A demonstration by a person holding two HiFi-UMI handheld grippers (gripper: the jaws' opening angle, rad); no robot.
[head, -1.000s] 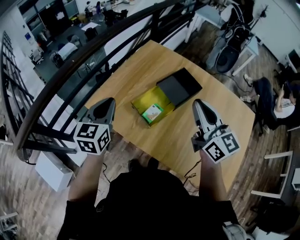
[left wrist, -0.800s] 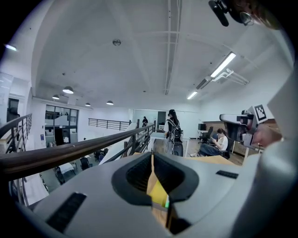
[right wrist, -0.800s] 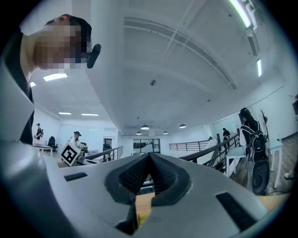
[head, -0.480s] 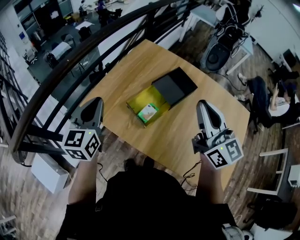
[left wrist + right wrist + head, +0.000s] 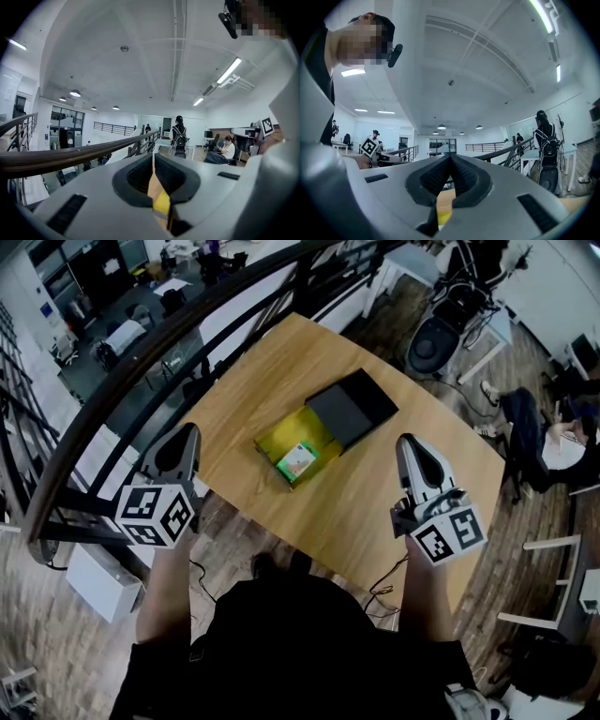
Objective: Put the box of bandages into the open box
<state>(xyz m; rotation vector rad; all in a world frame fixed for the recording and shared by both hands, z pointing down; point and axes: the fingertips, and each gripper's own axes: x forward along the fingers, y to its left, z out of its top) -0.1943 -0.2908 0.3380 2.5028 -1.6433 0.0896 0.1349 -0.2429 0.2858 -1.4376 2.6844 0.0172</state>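
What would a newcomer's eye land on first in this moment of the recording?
The bright yellow open box near the middle of the wooden table stands out, with a green-and-white box of bandages in its near corner and a black lid against its far side. Next come the left gripper and right gripper, held up at the table's near side, both shut and empty.

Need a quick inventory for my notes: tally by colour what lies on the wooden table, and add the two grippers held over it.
Yellow: 1, the open box
Black: 1, the lid
Green and white: 1, the box of bandages, lying in the open box
Grey: 2, the left gripper and the right gripper
Total: 5
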